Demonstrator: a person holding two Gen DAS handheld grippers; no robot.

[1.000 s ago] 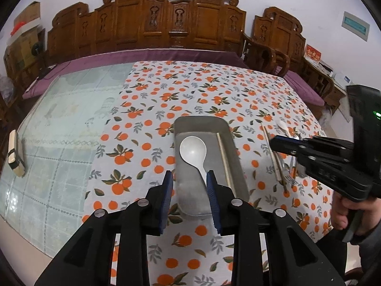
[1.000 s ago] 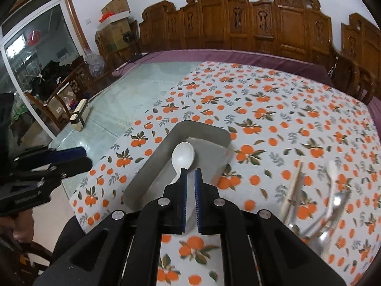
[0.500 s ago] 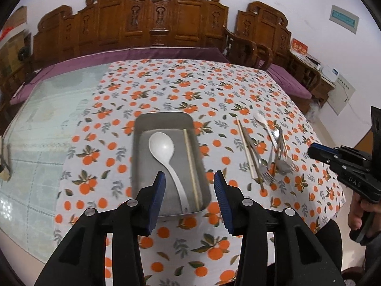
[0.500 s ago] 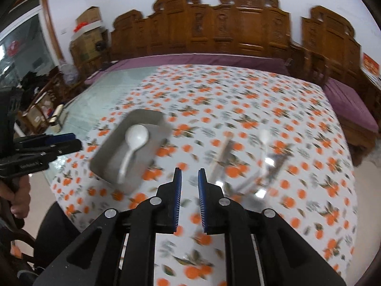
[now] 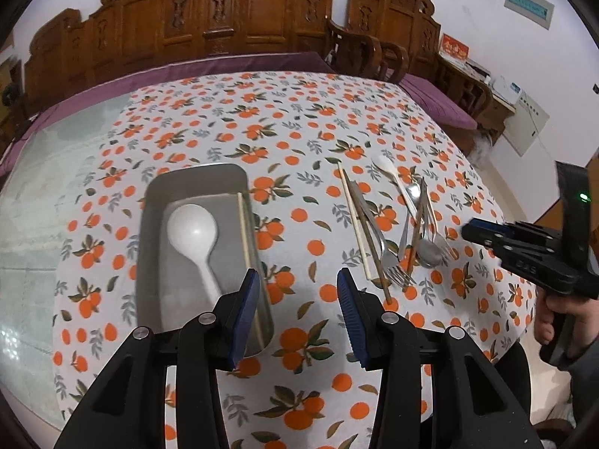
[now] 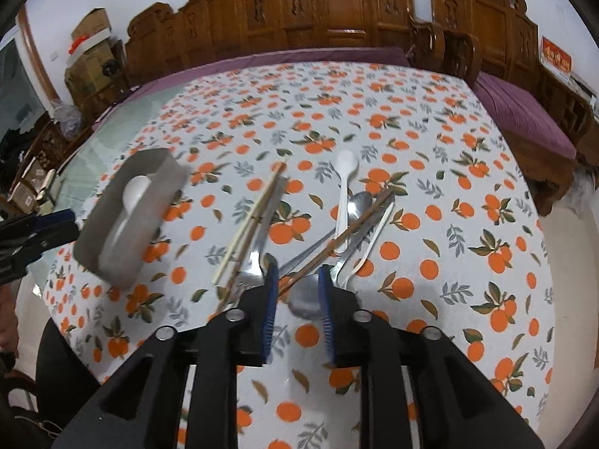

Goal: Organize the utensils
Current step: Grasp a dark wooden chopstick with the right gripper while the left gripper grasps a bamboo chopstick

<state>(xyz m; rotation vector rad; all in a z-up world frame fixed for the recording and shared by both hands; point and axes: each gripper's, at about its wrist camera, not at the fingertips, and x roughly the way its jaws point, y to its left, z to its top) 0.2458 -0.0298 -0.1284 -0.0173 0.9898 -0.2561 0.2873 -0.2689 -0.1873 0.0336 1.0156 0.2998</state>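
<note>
The left claw (image 5: 297,299) hangs over the desk's (image 5: 299,119) orange-print cloth with its blue pads wide apart and nothing between them. Just ahead and to its left sits the metal tray (image 5: 149,224), holding a white ladle-shaped spoon (image 5: 192,230) and a pale chopstick (image 5: 245,235) along its right wall. The right claw (image 6: 297,299) hovers low, its pads parted, directly behind a metal spoon's bowl (image 6: 307,297). Ahead of it lies the loose heap: a white plastic spoon (image 6: 344,187), a brown chopstick (image 6: 337,239), a fork (image 6: 251,265) and pale chopsticks (image 6: 247,224) to its left.
</note>
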